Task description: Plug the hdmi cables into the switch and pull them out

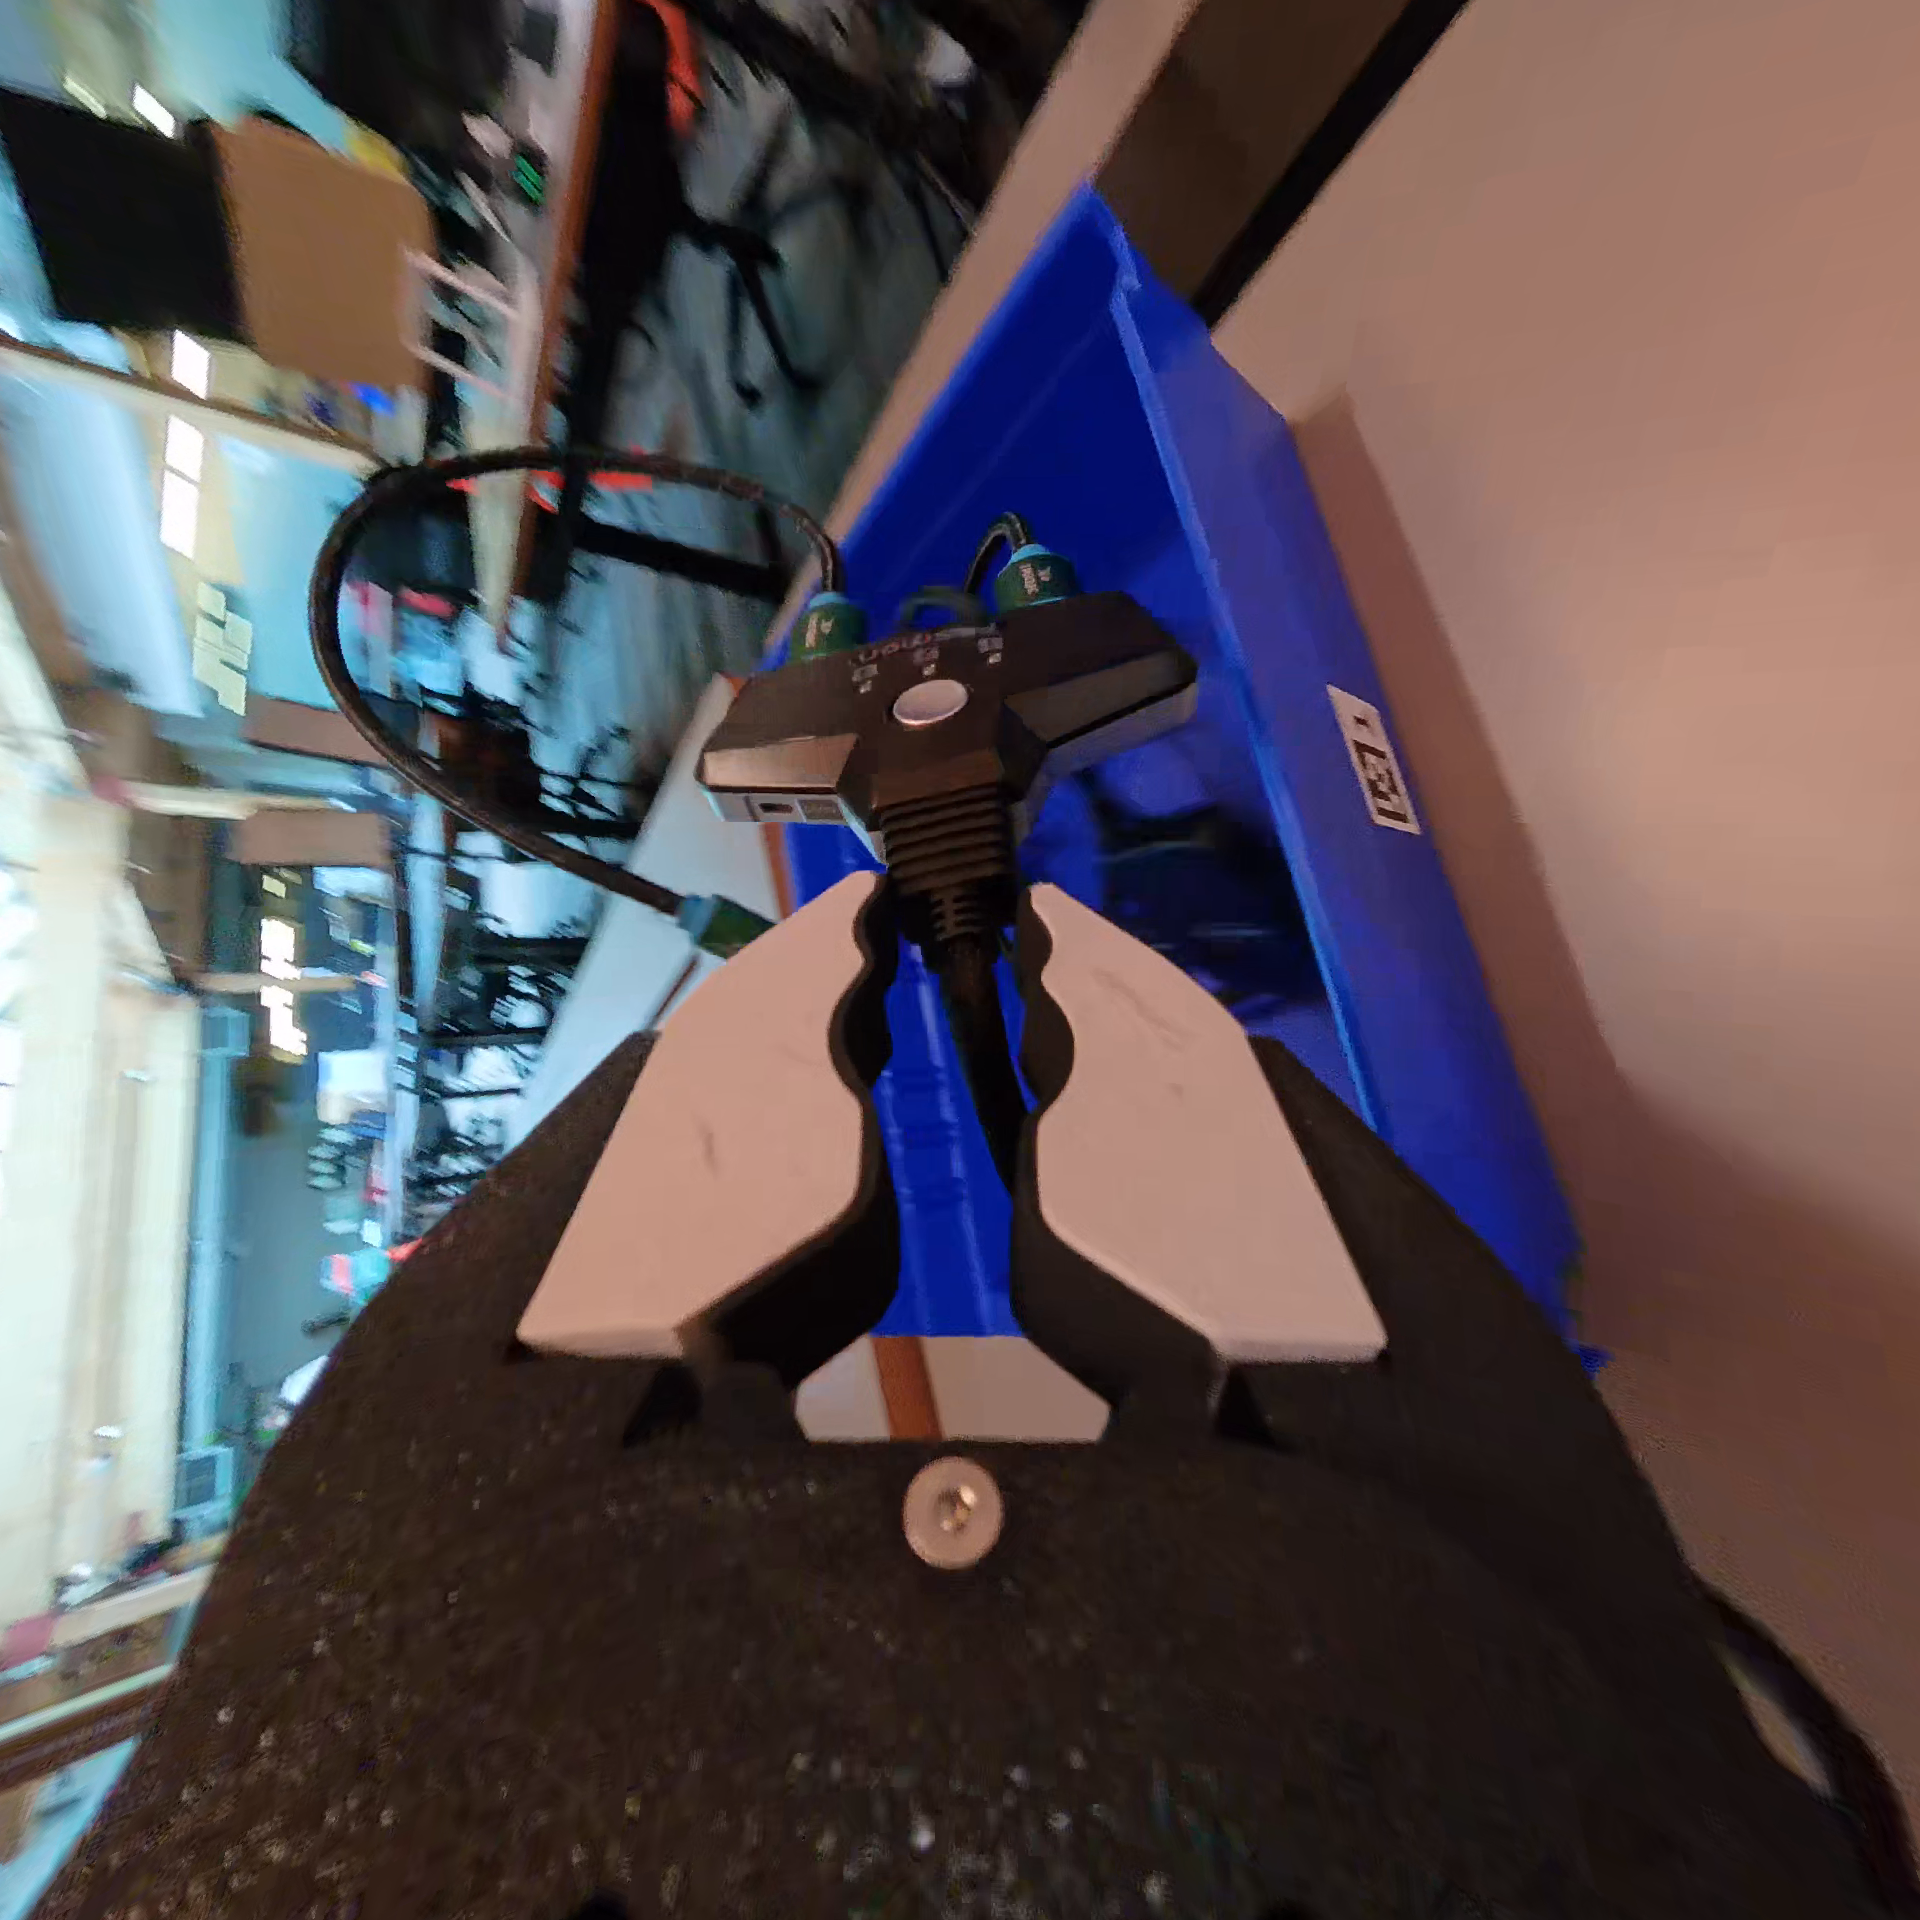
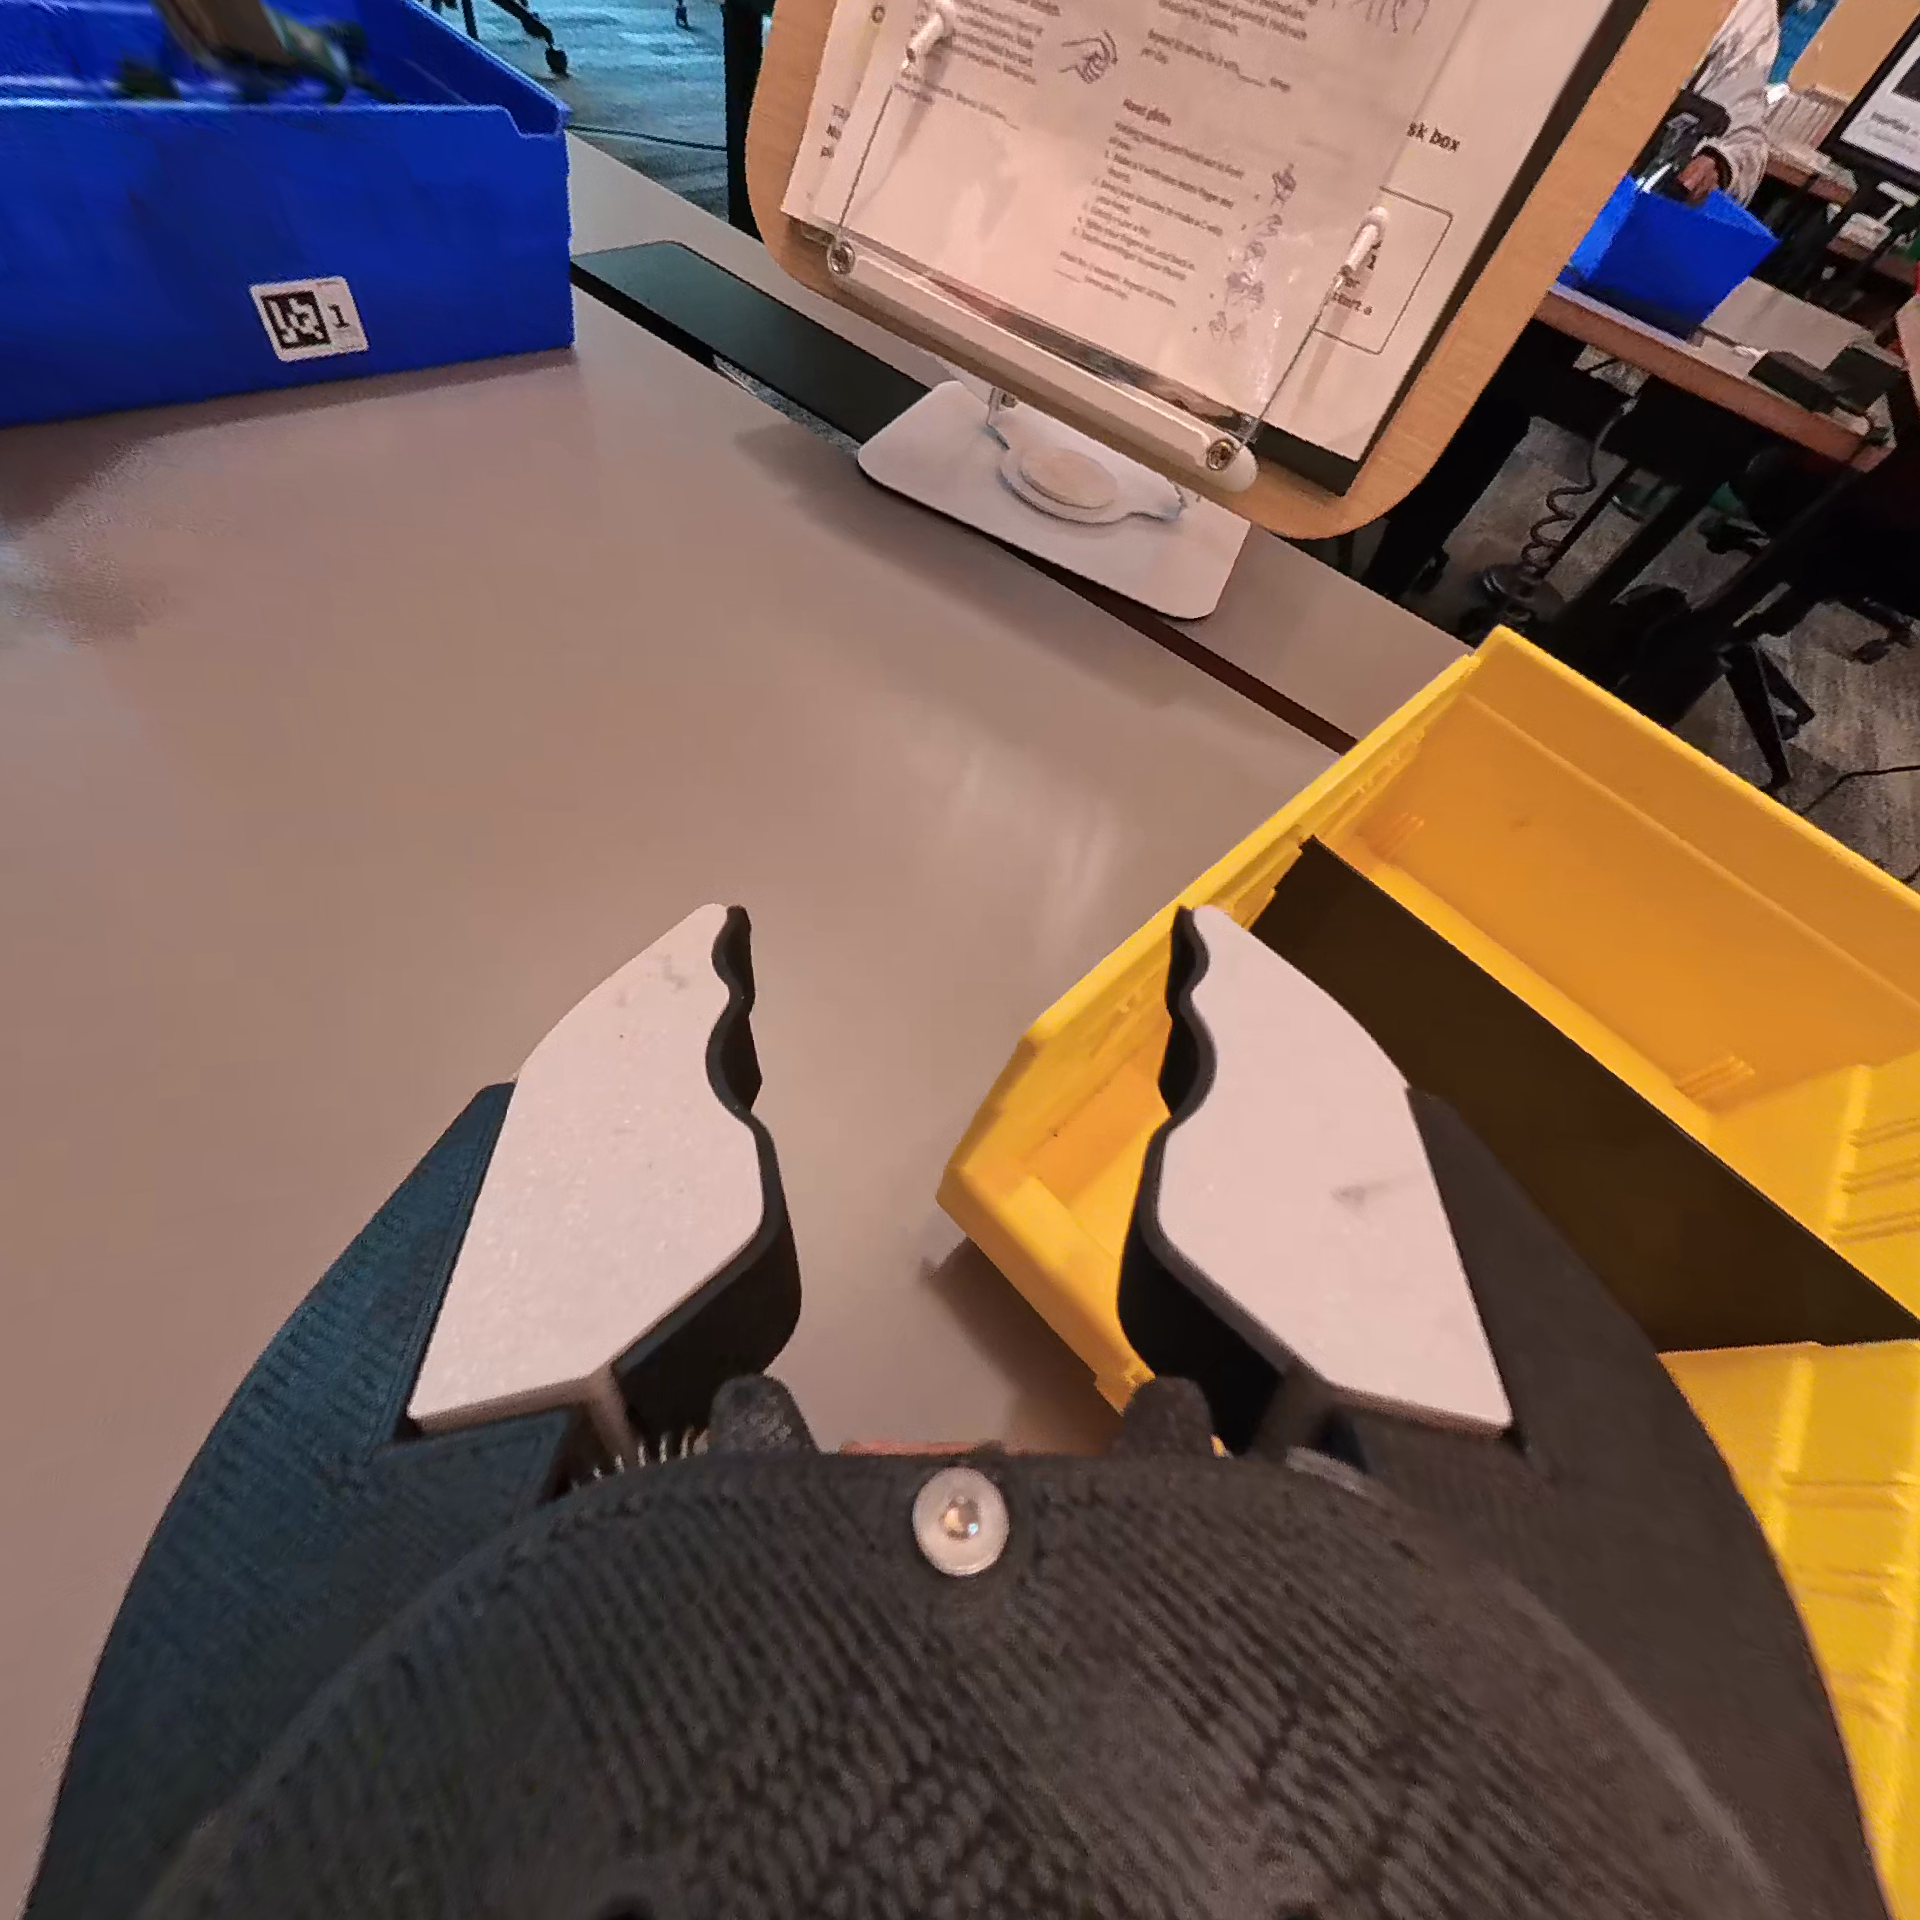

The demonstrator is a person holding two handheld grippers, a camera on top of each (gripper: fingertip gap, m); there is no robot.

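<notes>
A lab workroom: labelled parts bins (image 2: 208, 208) (blue, yellow), instruction stand (image 2: 1091, 208), cluttered benches.

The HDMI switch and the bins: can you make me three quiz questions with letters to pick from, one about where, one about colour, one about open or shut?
1. Where is the HDMI switch?
A. in the left gripper, above the blue bin
B. inside the yellow bin
C. flat on the table

2. What colour are the plugs in the switch?
A. red
B. green
C. white

3. How is the right gripper?
A. shut on a cable
B. shut on nothing
C. open and empty

Answers: 1 A, its fingers clamp the switch's ribbed neck; 2 B, two green ends stick out behind; 3 C, bare table shows between the fingers.
</notes>
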